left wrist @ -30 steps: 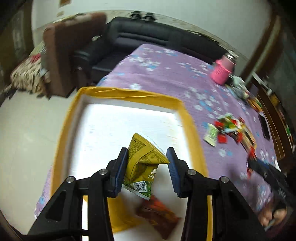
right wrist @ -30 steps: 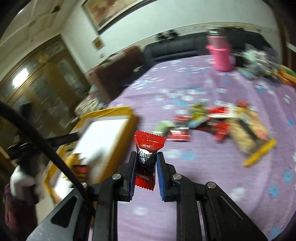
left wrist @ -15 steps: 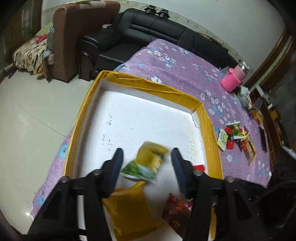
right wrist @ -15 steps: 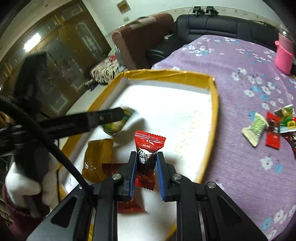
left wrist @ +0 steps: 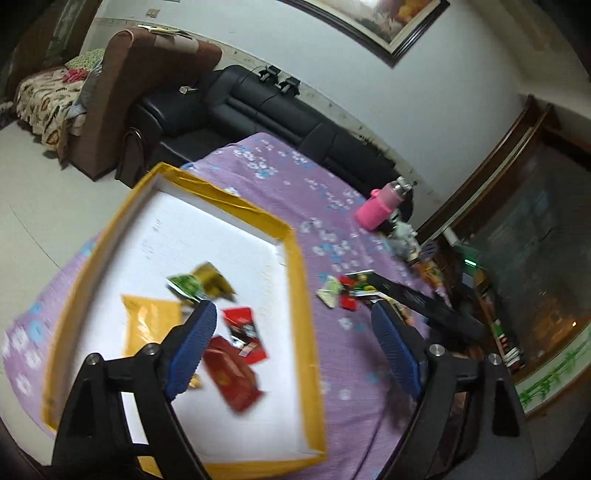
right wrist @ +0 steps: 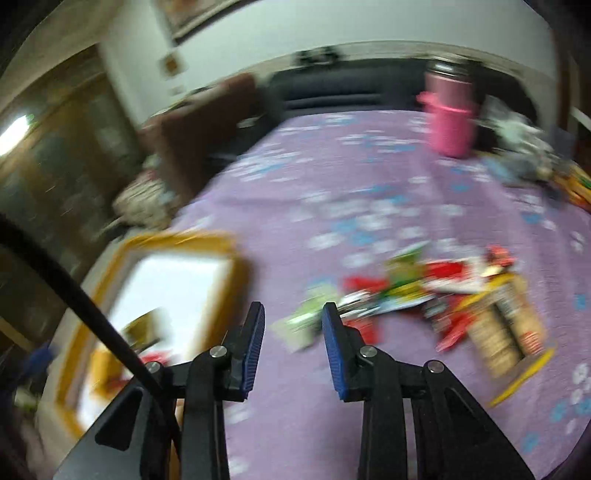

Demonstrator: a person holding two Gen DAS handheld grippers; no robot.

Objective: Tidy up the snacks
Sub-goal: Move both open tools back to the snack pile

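Right wrist view heavily motion-blurred: the heap of loose snack packets (right wrist: pixel 436 291) on the purple flowered cloth cannot be told apart, print unreadable. The yellow-rimmed white tray (right wrist: pixel 236 258) is smeared, its near-left corner behind a black cable (right wrist: pixel 74 291). In the left wrist view the red candy wrapper (left wrist: pixel 243 332) in that tray is blurred, label illegible.

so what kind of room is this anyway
Most likely a home living room: a black leather sofa and a brown armchair stand behind the table with the purple floral cloth, and a framed painting hangs on the wall.
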